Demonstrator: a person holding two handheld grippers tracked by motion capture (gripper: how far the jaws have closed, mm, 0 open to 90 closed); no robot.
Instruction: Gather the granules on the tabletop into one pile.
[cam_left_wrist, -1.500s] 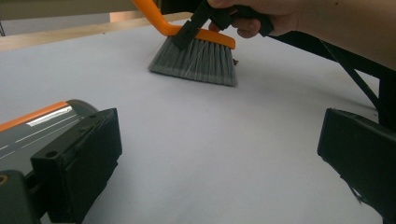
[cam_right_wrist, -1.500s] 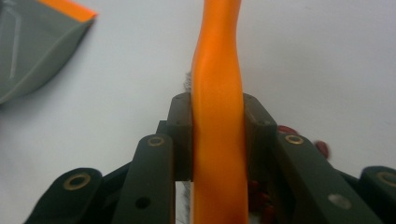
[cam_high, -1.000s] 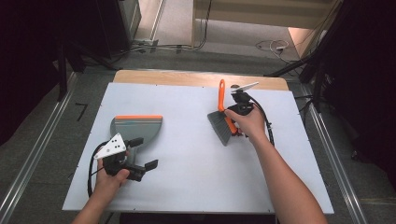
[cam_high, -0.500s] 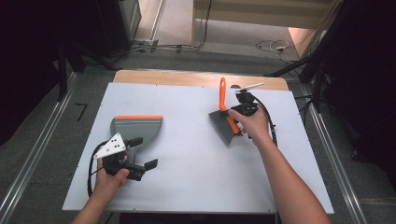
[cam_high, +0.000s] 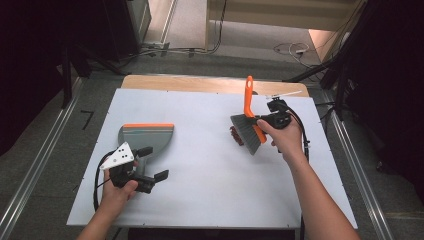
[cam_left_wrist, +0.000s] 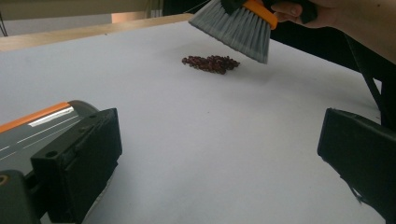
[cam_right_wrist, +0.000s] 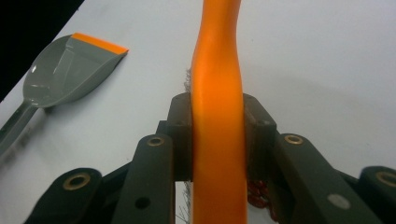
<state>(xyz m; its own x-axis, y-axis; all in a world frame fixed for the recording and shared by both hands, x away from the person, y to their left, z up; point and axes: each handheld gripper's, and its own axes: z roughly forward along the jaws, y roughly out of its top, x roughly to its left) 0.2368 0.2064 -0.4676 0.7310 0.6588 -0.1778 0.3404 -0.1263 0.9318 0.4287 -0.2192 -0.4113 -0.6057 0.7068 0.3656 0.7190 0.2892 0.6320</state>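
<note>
— Orange brush (cam_high: 248, 116) handle clamped tight in the right claw (cam_high: 262, 121); beans (cam_left_wrist: 211, 63) lie just under its bristles.

— Sweep low toward the dustpan (cam_high: 146, 139) beside the open, empty left claw (cam_high: 153, 163).

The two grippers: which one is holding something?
The right gripper, on the right of the high view. Its jaws are clamped on the brush's orange handle. The left gripper is open, with nothing between its jaws, beside the dustpan.

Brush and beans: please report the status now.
Right hand-held gripper shut on brush, bristles above beans. Left hand-held gripper open beside dustpan. Nothing between beans and dustpan.
</note>
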